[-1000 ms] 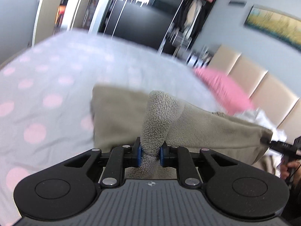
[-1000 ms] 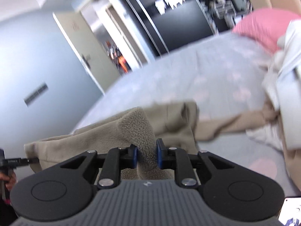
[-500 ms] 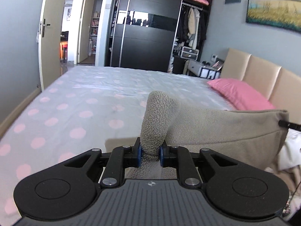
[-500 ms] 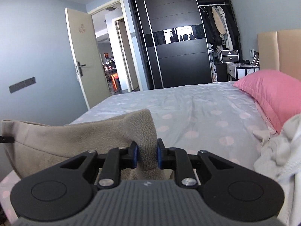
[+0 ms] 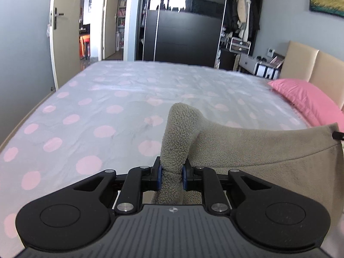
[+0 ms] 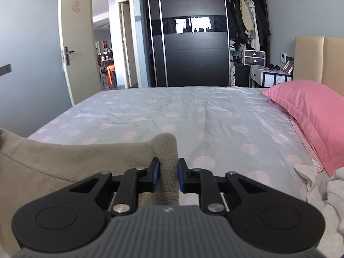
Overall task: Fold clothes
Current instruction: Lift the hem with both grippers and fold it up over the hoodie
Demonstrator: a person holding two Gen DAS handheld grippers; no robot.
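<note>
At the bottom centre of each wrist view, a hand-held gripper is clamped on a bunched corner of a beige fleece garment [image 5: 247,148]: the left hand-held gripper [image 5: 171,177] on one end, the right hand-held gripper [image 6: 168,177] on the other, whose jaws have just been closing further on the cloth. The fleece hangs stretched between the two, lifted above the near edge of the bed [image 5: 107,107], lower right in the left view and lower left in the right view. This looks like the carry-and-spread step; next, the garment likely needs laying flat on the dotted sheet with an even pull. Beyond it, a pink pillow [image 6: 311,111] lies at the right. Farthest back, the open wardrobe [image 6: 247,21] holds hanging coats, with pink folded items on its top shelf.
</note>
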